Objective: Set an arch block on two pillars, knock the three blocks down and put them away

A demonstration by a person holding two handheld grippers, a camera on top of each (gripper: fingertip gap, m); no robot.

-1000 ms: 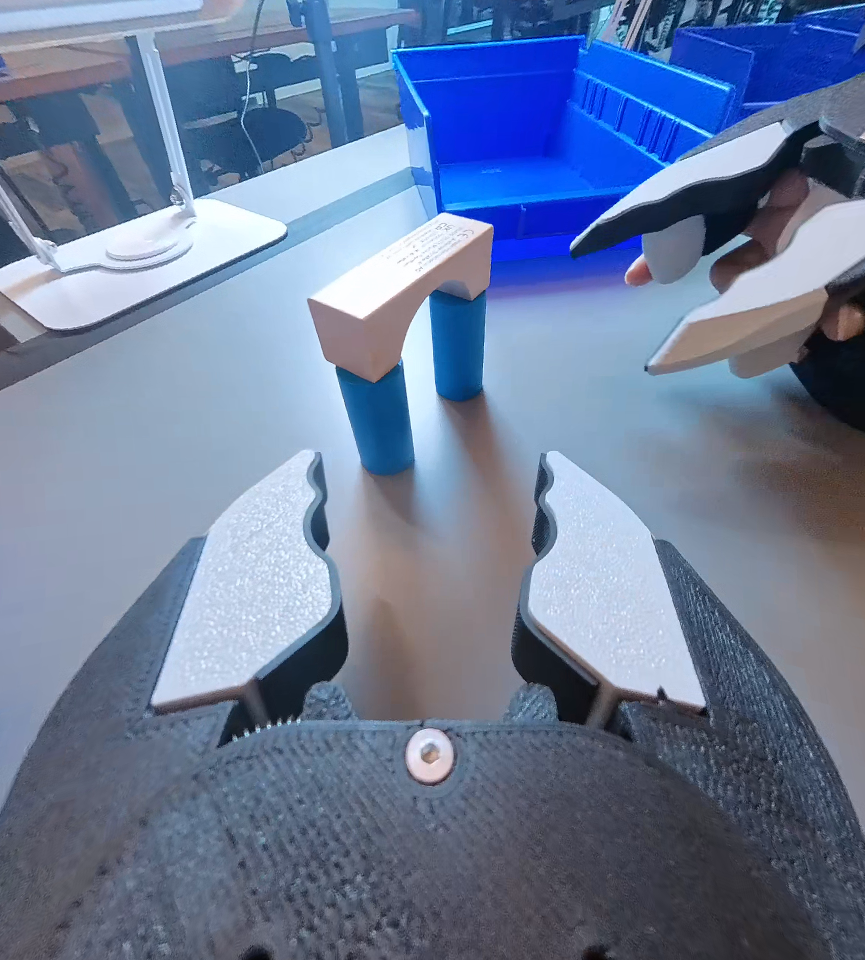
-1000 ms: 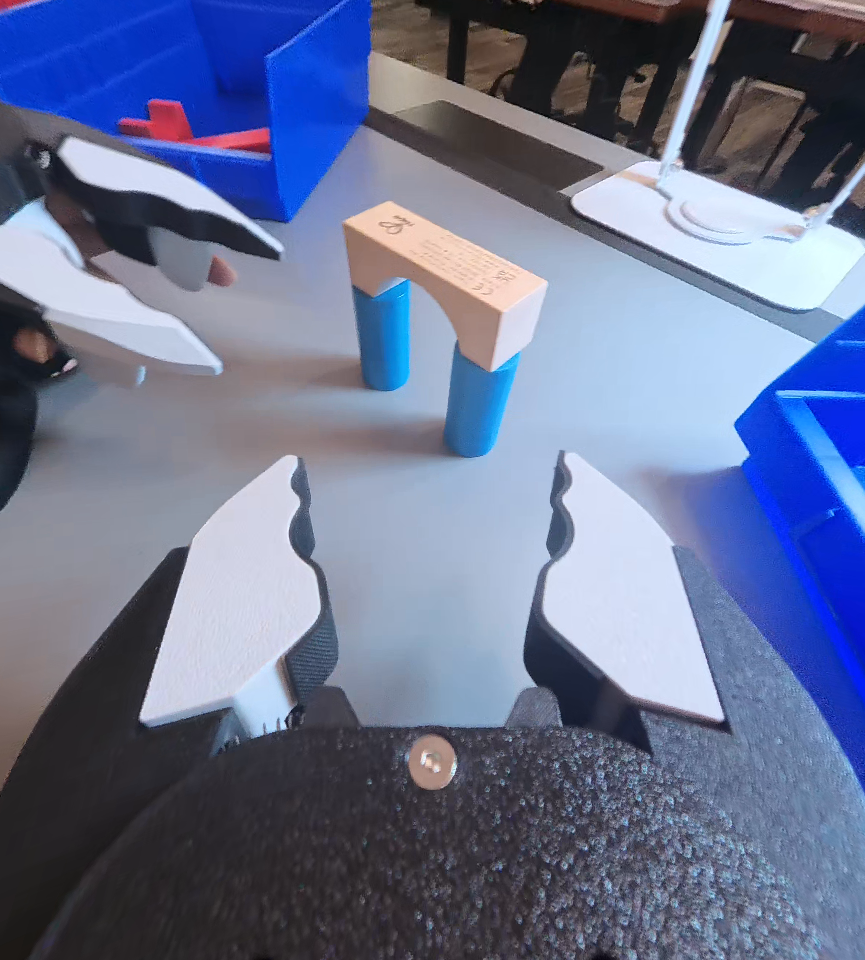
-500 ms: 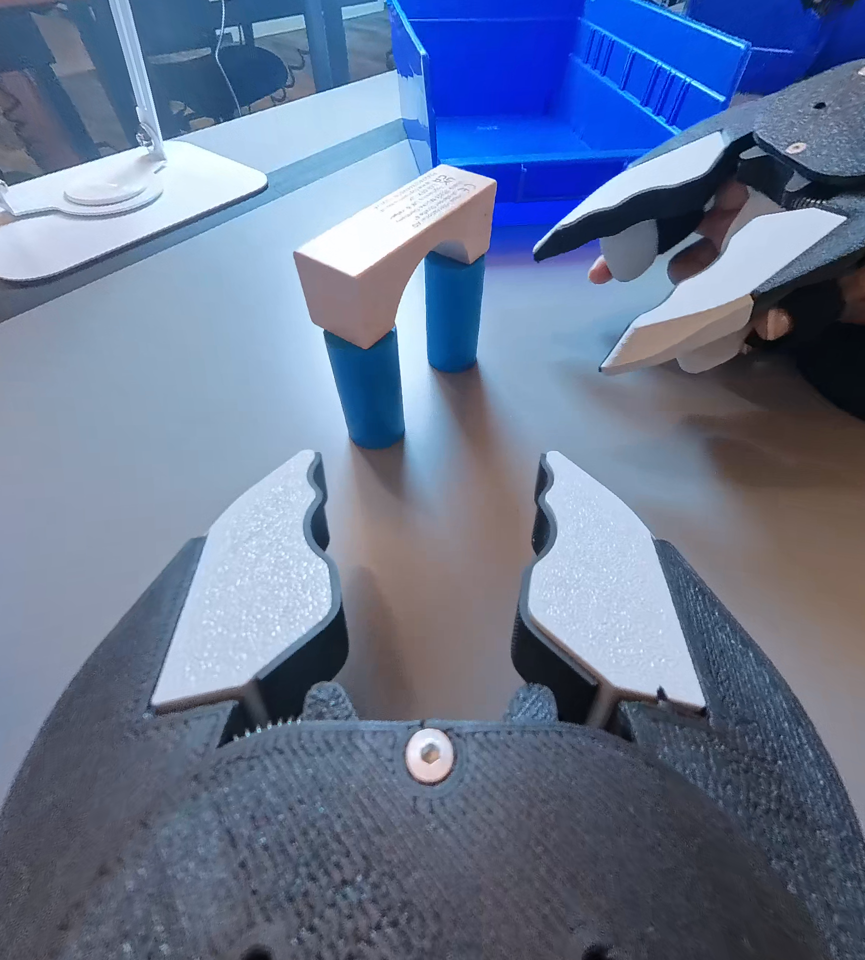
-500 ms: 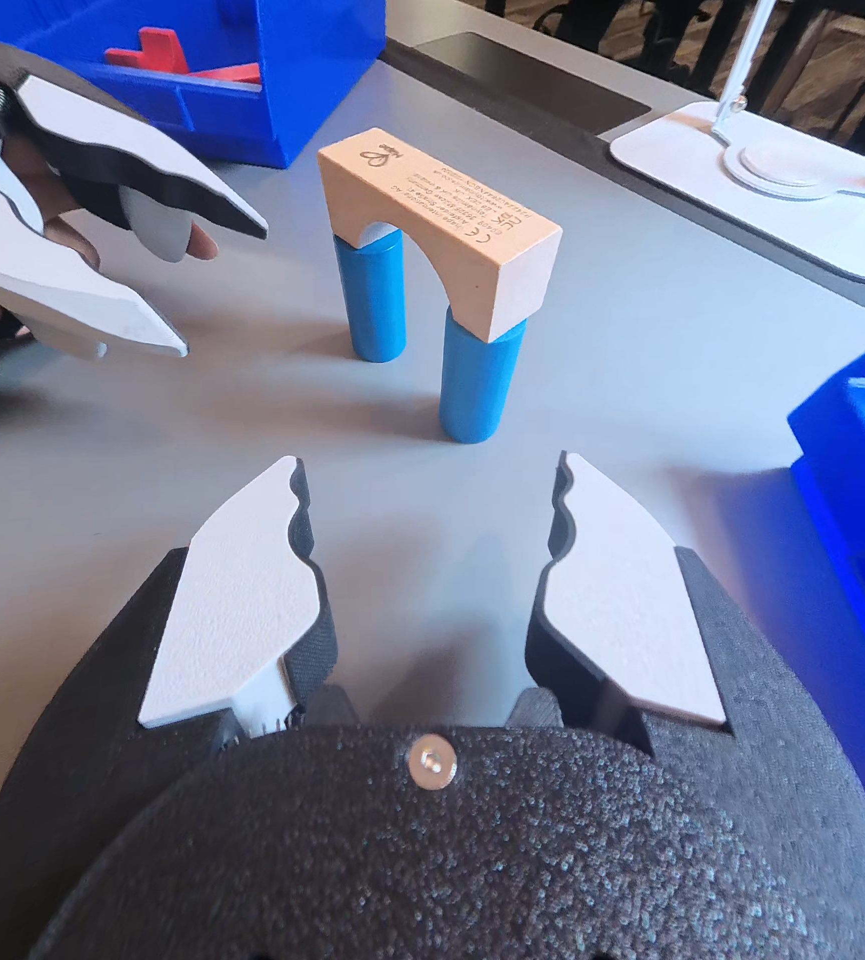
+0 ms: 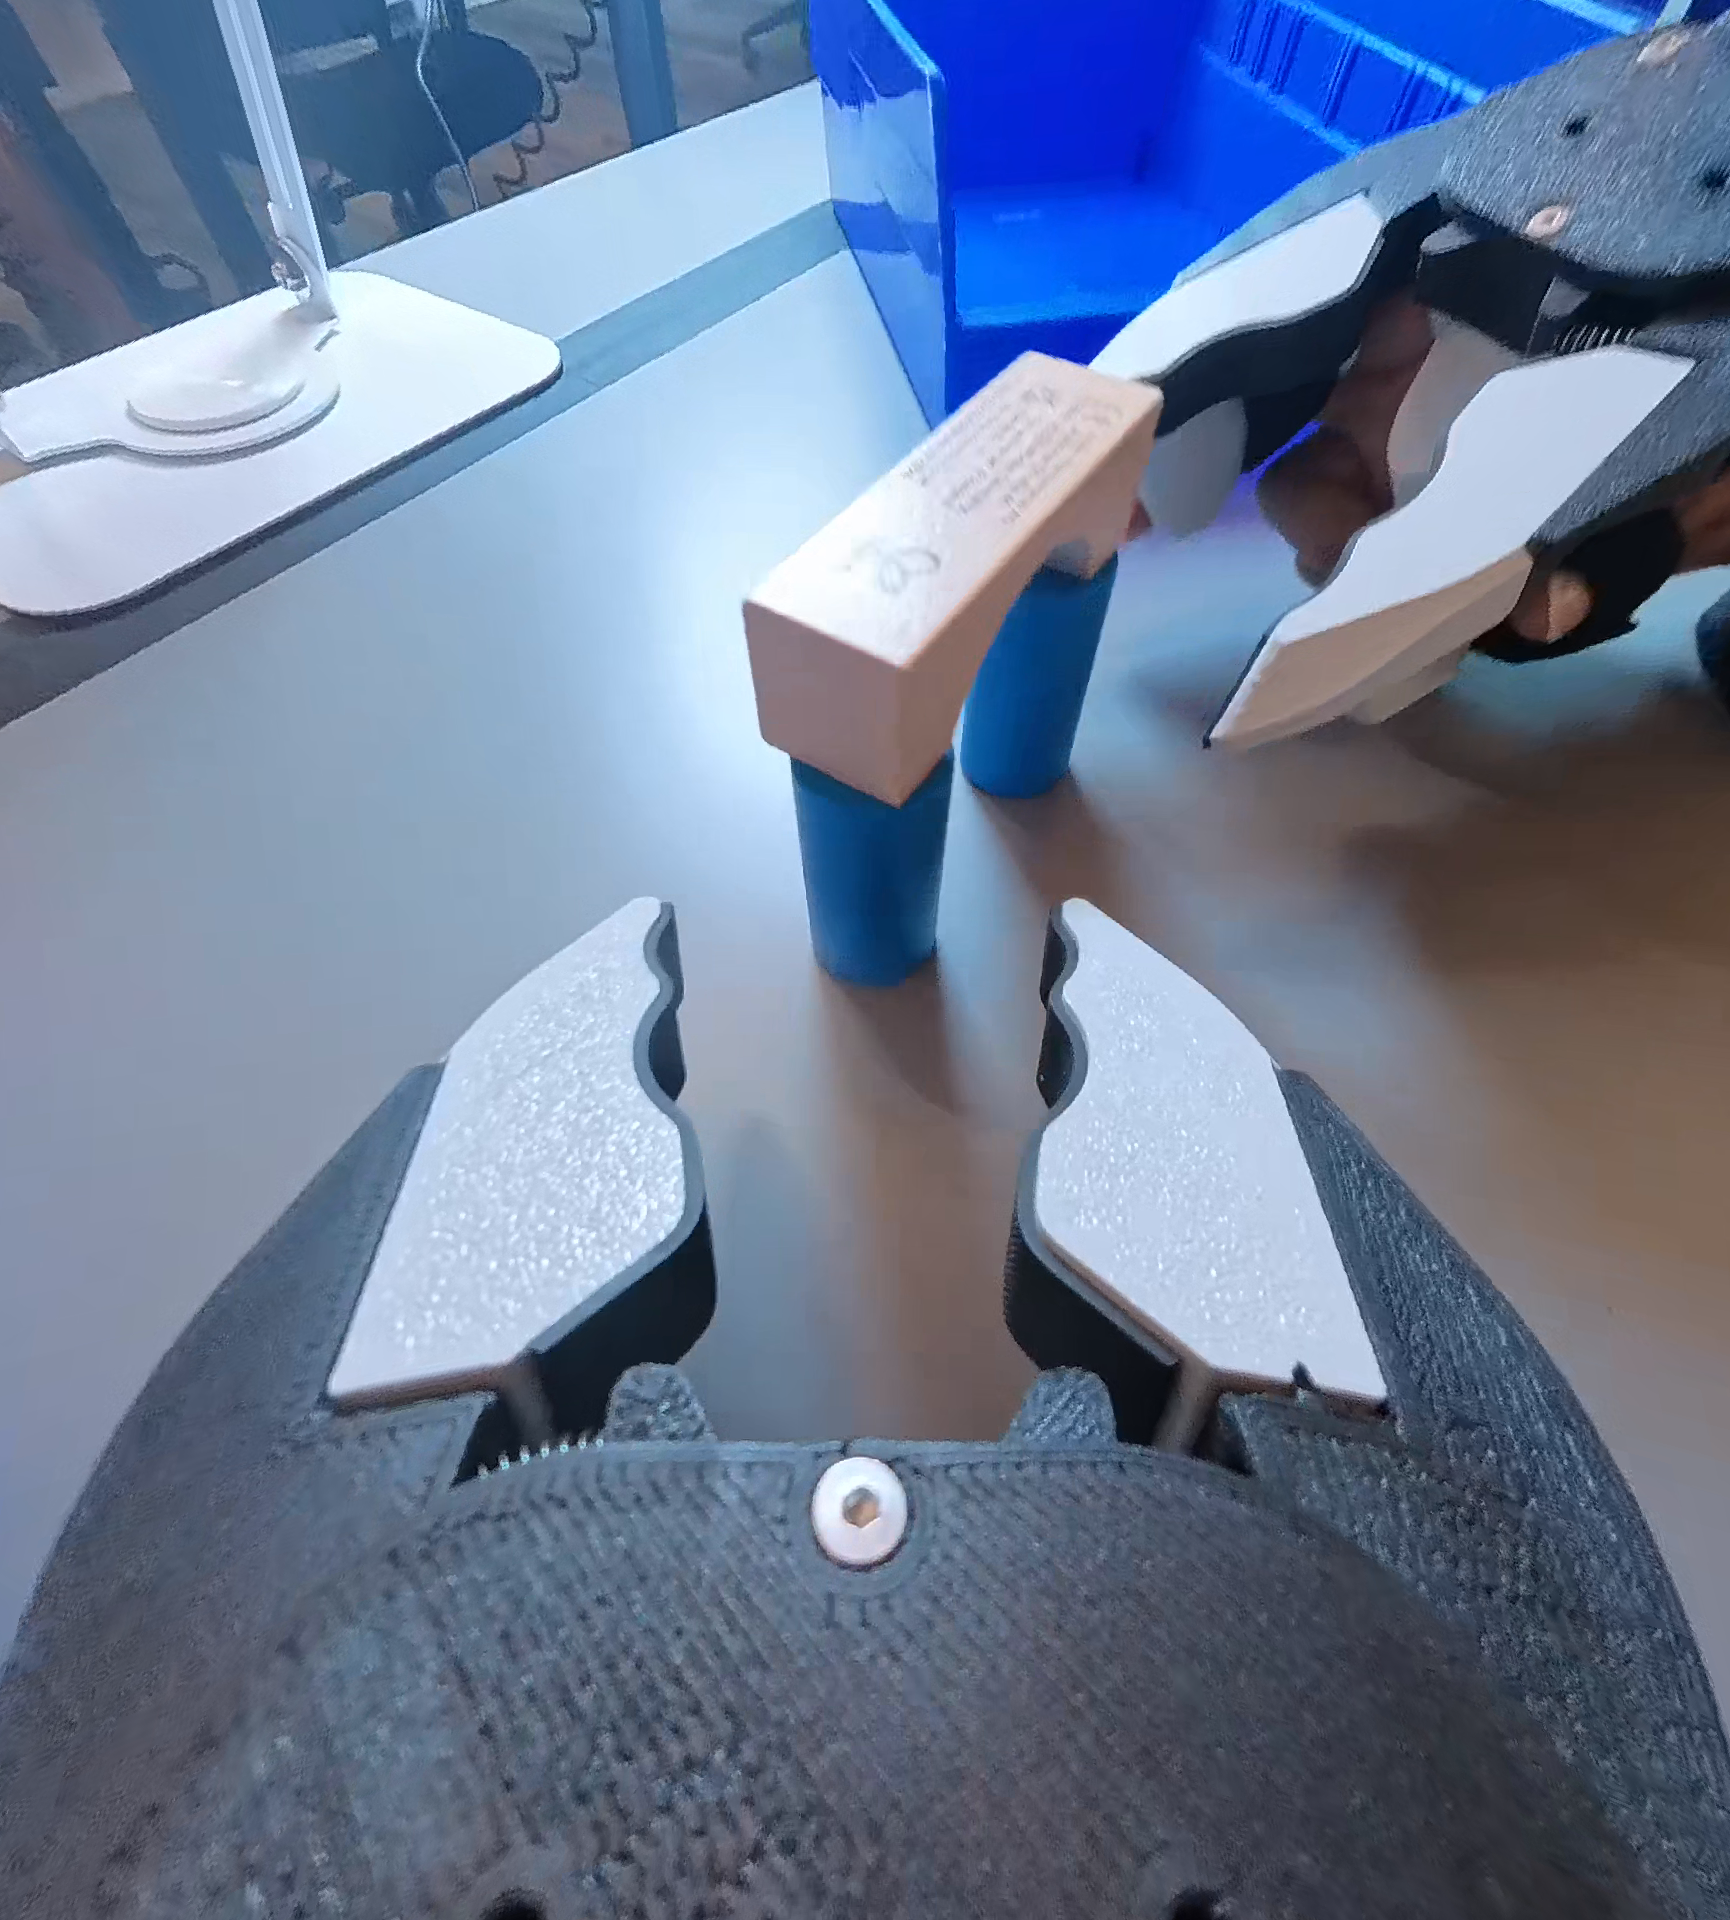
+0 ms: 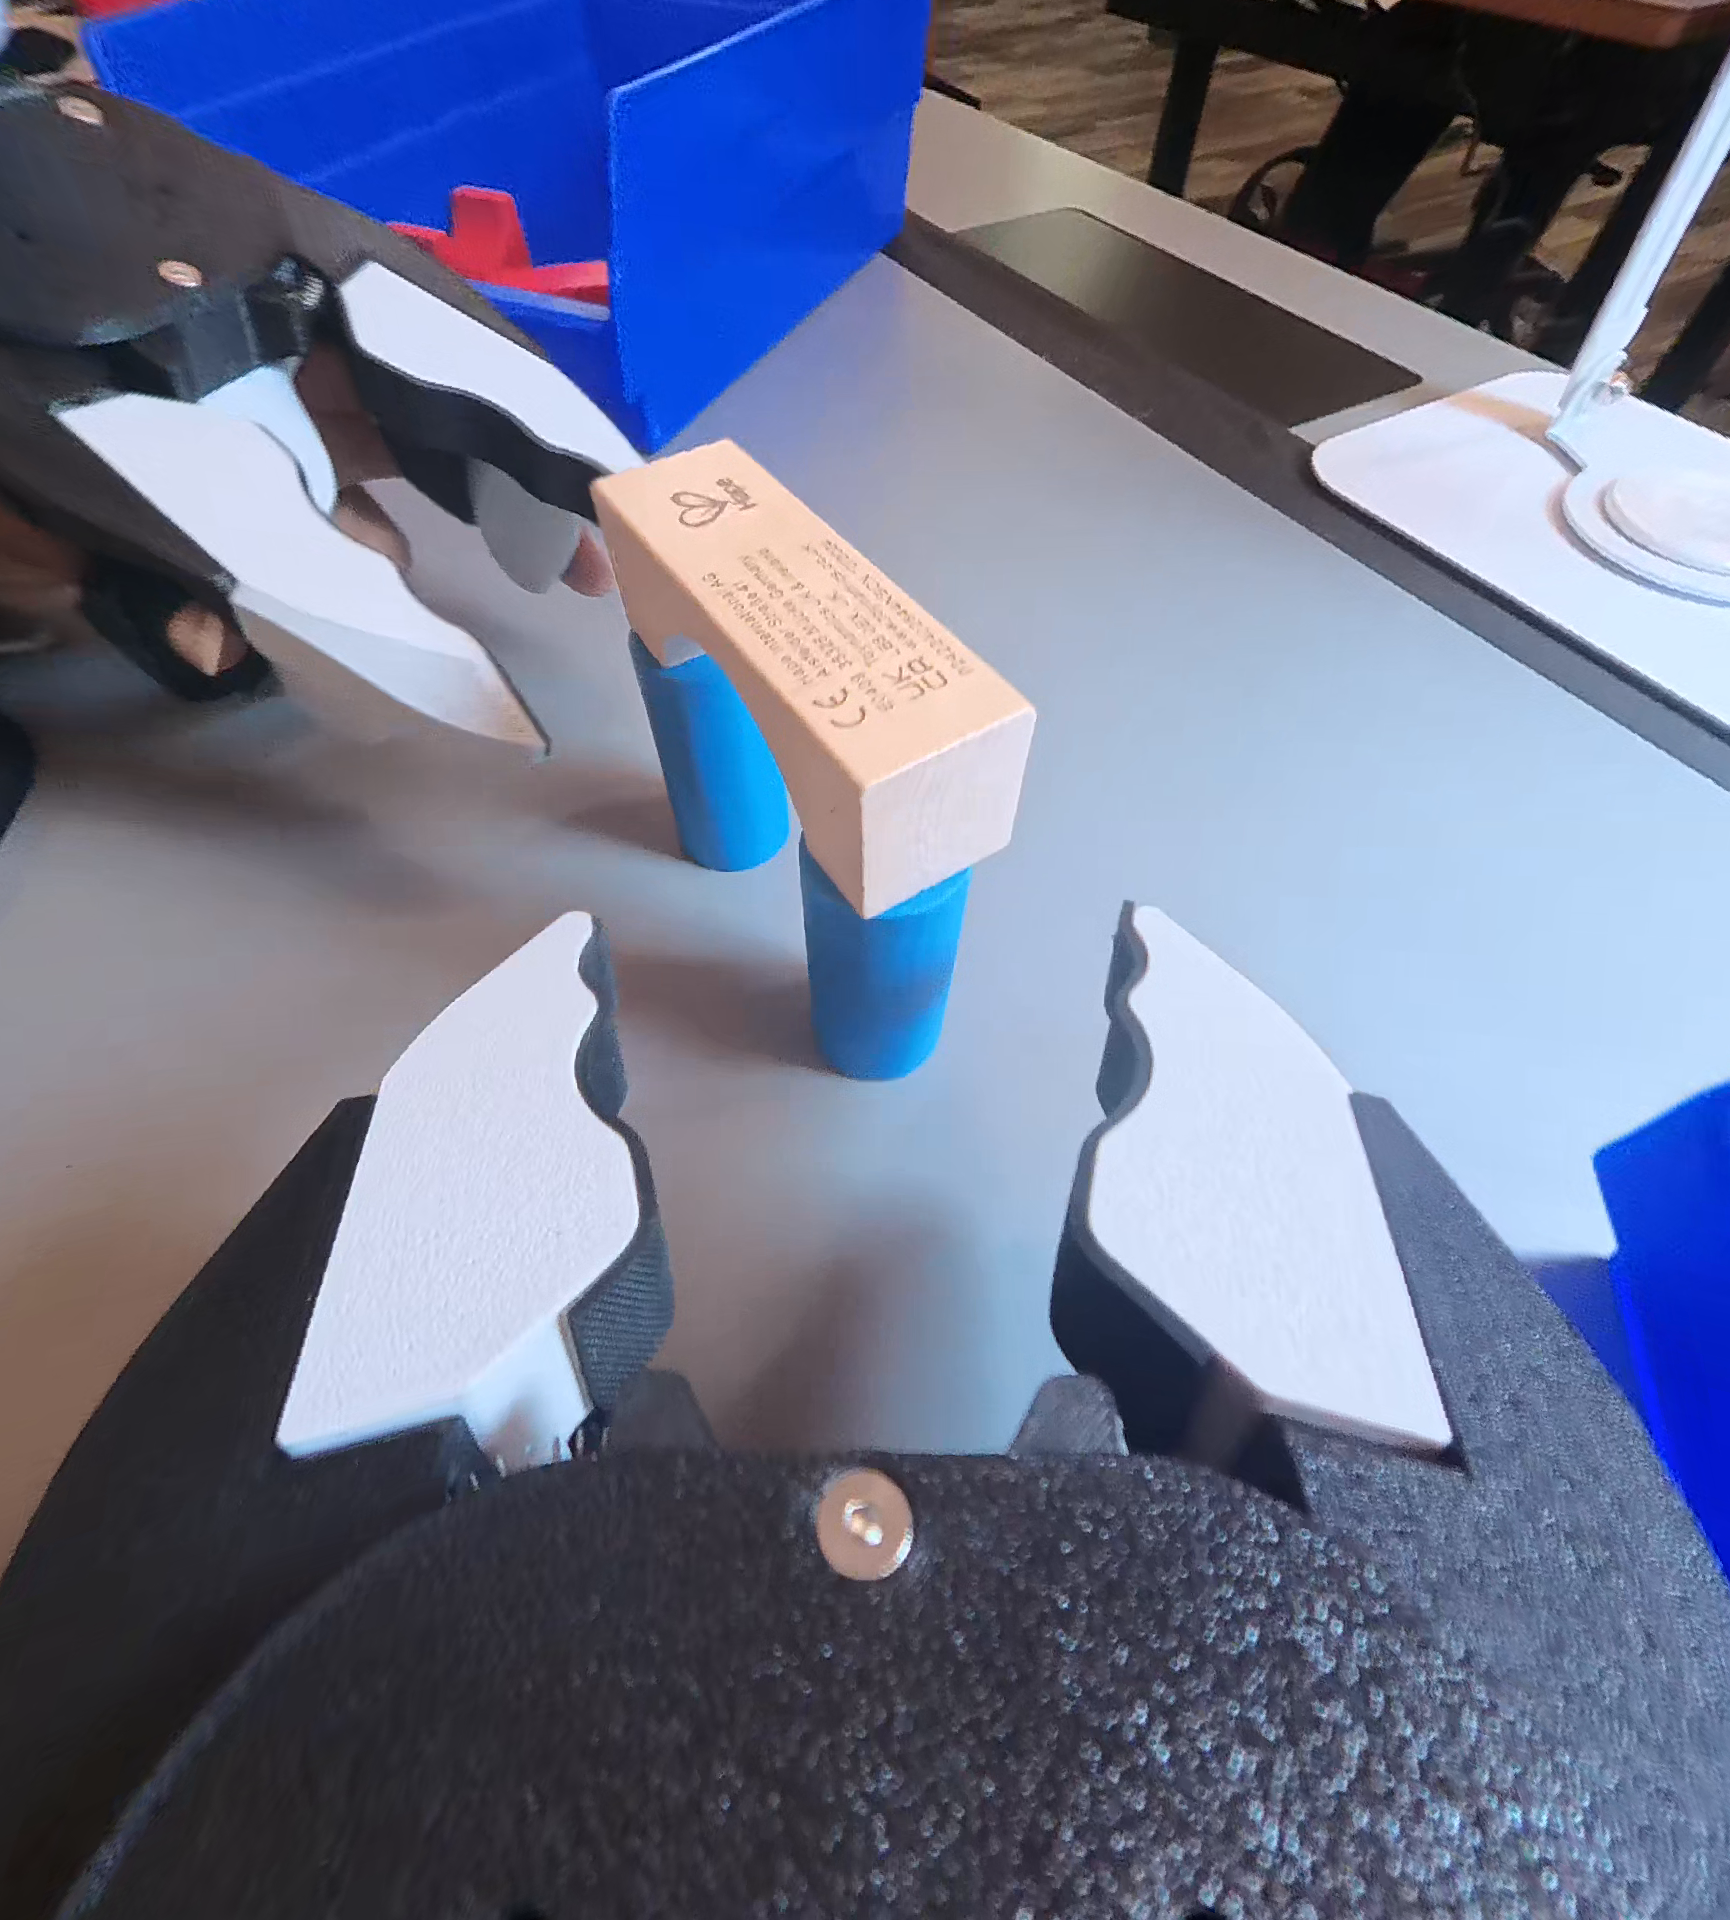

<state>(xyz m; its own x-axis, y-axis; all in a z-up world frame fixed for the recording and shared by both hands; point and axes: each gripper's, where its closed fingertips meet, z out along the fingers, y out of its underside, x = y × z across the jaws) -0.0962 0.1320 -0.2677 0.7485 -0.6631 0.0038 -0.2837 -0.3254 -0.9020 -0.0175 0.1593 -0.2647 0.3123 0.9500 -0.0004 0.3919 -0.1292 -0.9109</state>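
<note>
A pale wooden arch block [image 5: 954, 540] rests askew on two blue cylinder pillars, a near one [image 5: 871, 883] and a far one [image 5: 1032, 686] that leans. My left gripper [image 5: 861, 925] is open and empty, its fingertips on either side of the near pillar's foot. My right gripper [image 5: 1173, 551] is open on the far side, its upper finger against the arch's far end. In the right wrist view the arch [image 6: 809, 644] sits tilted on a near pillar [image 6: 882, 977] and a leaning far pillar [image 6: 715, 758]. The right gripper [image 6: 853, 925] is open just before the near pillar. The left gripper [image 6: 586, 603] reaches the arch's other end.
A blue bin [image 5: 892, 239] stands behind the arch in the left wrist view. Another blue bin [image 6: 757, 208] holds red blocks [image 6: 497, 239], and a third bin's edge [image 6: 1713, 1299] is at the right. A white lamp base [image 5: 217, 416] sits at the table's back edge. The arch [image 6: 809, 644] sits 5 centimetres or so from the ends of my right fingers. Look for it in the left wrist view [image 5: 1046, 451] too.
Both grippers have closed in on the arch from opposite ends. The arch has turned and tilted, and the far pillar now leans. Both grippers stayed open.
</note>
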